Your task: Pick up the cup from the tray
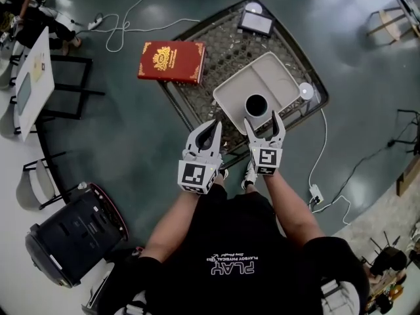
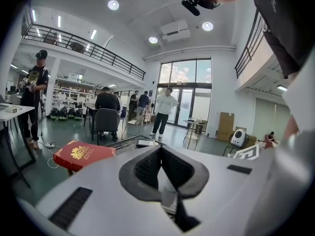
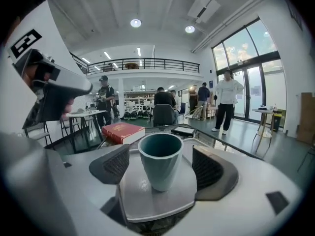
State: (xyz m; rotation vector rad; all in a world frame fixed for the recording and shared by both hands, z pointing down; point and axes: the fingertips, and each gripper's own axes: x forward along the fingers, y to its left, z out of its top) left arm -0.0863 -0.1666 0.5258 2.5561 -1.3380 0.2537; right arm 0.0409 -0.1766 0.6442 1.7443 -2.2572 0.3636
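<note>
A teal cup [image 1: 256,105] stands upright at the near end of a pale two-part tray [image 1: 275,77] on a wire-mesh table. My right gripper [image 1: 264,125] is open at the tray's near edge, its jaws either side of the cup. In the right gripper view the cup [image 3: 160,161] stands between the dark pads [image 3: 117,165] with gaps on both sides, on the tray [image 3: 147,203]. My left gripper [image 1: 211,128] hovers left of the tray, shut and empty. In the left gripper view its jaws [image 2: 160,151] meet at the tips.
A red book [image 1: 172,61] lies on the mesh table's [image 1: 223,51] left corner, with a dark tablet [image 1: 256,22] at the far end and a white round device [image 1: 306,90] right of the tray. Cables run over the floor. A black case [image 1: 75,235] stands near left. People stand far behind.
</note>
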